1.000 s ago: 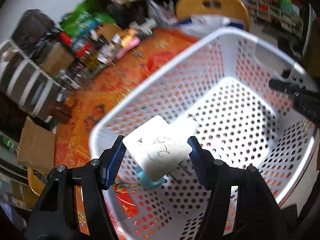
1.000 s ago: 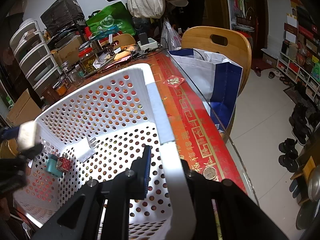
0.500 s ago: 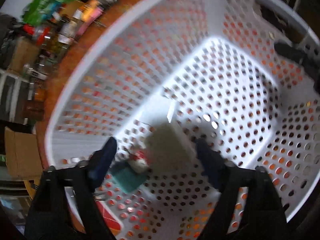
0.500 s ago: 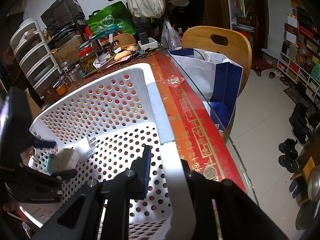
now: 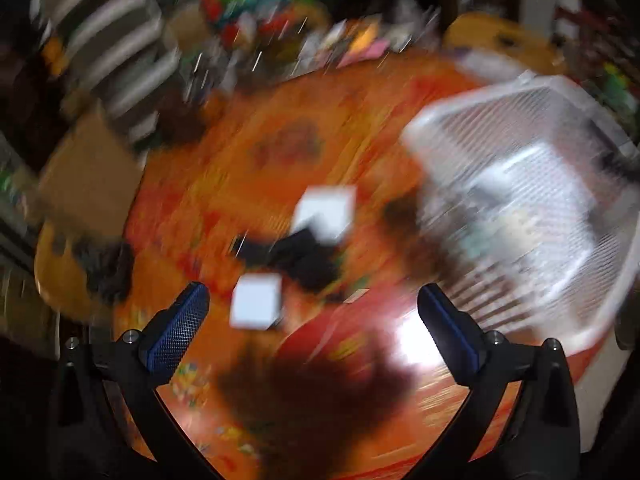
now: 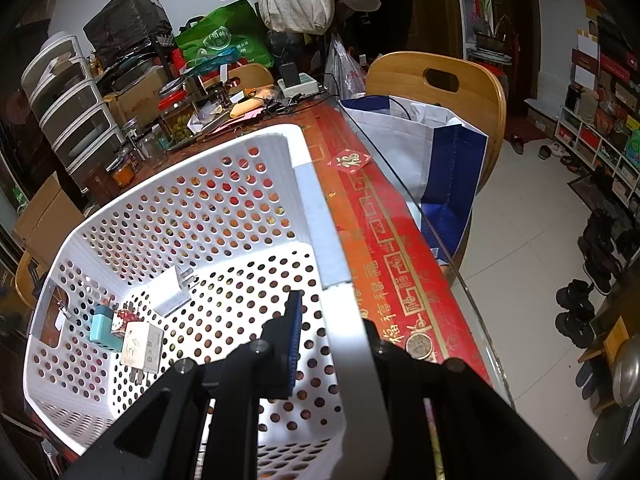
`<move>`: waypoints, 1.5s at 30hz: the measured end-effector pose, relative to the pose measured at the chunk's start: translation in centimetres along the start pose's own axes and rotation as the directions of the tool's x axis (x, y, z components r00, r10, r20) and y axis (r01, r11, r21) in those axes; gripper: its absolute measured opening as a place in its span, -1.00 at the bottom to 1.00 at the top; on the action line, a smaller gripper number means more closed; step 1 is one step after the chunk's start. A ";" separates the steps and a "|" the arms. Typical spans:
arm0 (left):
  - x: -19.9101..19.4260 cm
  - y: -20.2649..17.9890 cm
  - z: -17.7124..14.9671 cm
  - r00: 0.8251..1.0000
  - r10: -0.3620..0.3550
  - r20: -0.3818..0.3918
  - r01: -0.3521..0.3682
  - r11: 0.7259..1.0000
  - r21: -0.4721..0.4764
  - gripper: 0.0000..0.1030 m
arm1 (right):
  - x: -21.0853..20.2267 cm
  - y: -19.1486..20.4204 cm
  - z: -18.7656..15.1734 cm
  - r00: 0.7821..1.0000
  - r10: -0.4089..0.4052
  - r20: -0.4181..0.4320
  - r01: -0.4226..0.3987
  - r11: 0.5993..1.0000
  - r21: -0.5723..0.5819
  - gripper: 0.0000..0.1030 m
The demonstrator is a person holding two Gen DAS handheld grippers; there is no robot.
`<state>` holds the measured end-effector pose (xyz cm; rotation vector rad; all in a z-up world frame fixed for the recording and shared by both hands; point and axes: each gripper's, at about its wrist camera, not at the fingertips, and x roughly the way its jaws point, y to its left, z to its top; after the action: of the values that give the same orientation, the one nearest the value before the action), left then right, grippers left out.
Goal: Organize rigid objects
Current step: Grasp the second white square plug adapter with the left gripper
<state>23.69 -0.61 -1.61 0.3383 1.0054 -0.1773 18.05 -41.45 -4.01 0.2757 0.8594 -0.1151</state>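
My right gripper (image 6: pixel 332 320) is shut on the near rim of the white perforated basket (image 6: pixel 312 200) and holds it still. On the basket floor lie a white charger (image 6: pixel 170 290), a labelled white plug (image 6: pixel 142 346), a teal adapter (image 6: pixel 105 328) and a small red-and-white item (image 6: pixel 126 318). The left wrist view is badly blurred. In it my left gripper (image 5: pixel 311 294) hovers over the orange tablecloth, its jaws opening wide with nothing between them. Ahead of it lie two white blocks (image 5: pixel 325 214) (image 5: pixel 256 306) and a black object (image 5: pixel 304 258). The basket (image 5: pixel 460 108) is off to its right.
Jars, boxes, bags and a power strip (image 6: pixel 300 82) crowd the far end of the table. Stacked drawers (image 6: pixel 68 108) stand at the left. A wooden chair (image 6: pixel 440 80) with a white-and-blue bag (image 6: pixel 432 148) sits past the table's glass edge (image 6: pixel 432 224). A coin (image 6: pixel 419 346) lies near my right gripper.
The left gripper let the labelled white plug drop into the basket, opened wide and swung left out of the basket over the table. The right gripper has not moved.
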 end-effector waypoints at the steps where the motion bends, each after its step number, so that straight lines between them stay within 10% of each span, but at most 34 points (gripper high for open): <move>1: 2.1 1.4 -0.8 0.999 0.008 -0.049 -0.009 1.000 -0.029 1.00 | 0.0 0.0 0.1 1.000 0.001 0.001 -0.001 1.000 0.002 -0.68; 13: 11.1 6.7 -3.4 0.995 -0.068 -0.070 0.049 0.968 -0.245 0.72 | 0.3 0.0 0.1 1.000 0.004 -0.006 -0.004 1.000 0.012 -0.67; 20: 12.2 6.4 -2.9 0.995 -0.094 -0.033 0.080 0.952 -0.296 -0.11 | 0.4 0.0 0.1 1.000 0.001 -0.010 -0.001 1.000 0.008 -0.67; 27: 9.8 5.5 -3.7 0.996 0.062 0.060 -0.043 0.959 -0.281 -0.13 | 0.4 -0.1 0.1 1.000 -0.001 -0.009 0.001 1.000 0.008 -0.67; 34: 4.8 3.9 -4.2 0.945 0.267 0.190 -0.215 0.943 -0.254 -0.12 | 0.4 -0.1 0.0 1.000 0.000 -0.008 0.000 1.000 0.006 -0.67; 45: 1.6 3.4 -4.2 0.924 0.333 0.190 -0.274 0.920 -0.280 -0.12 | 0.4 -0.1 0.1 1.000 0.002 -0.009 -0.002 1.000 0.003 -0.67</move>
<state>22.18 4.05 -4.39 0.2342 0.7186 0.1905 18.39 -41.52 -4.29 0.2795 0.8682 -0.1135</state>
